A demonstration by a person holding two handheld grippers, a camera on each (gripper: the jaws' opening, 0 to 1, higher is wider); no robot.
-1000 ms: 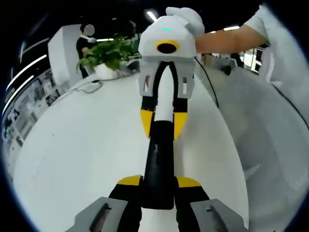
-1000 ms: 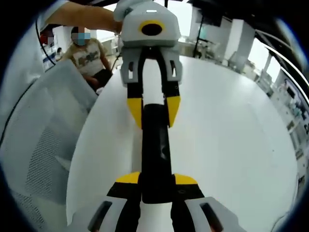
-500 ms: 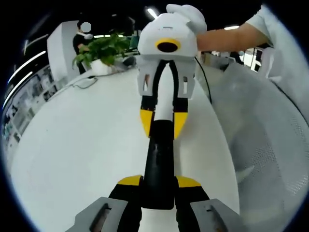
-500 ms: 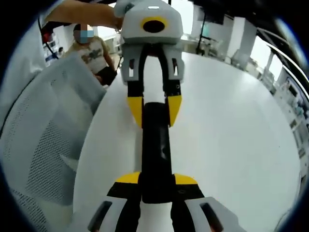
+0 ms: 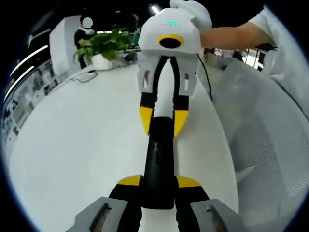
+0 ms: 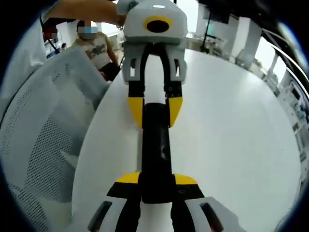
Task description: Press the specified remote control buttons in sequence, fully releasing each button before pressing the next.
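1. Your left gripper [image 5: 158,186] has its jaws clamped on one end of the black remote control [image 5: 159,159]; the yellow tips press it from both sides.
2. Your right gripper [image 6: 156,184] has its jaws clamped on the other end of the same remote control [image 6: 156,154] (so both grippers carry it between them).
3. In the left gripper view, the right gripper [image 5: 162,118] faces you, with its yellow tips on the far end of the remote control.
4. In the right gripper view, the left gripper [image 6: 154,111] faces you in the same way.
5. The remote control is over the white counter [image 5: 82,140]; I cannot tell whether it touches it.
6. A white mesh chair [image 6: 38,145] stands at the counter edge.
7. A green plant [image 5: 104,46] stands at the far end of the counter.
8. I cannot tell the buttons.
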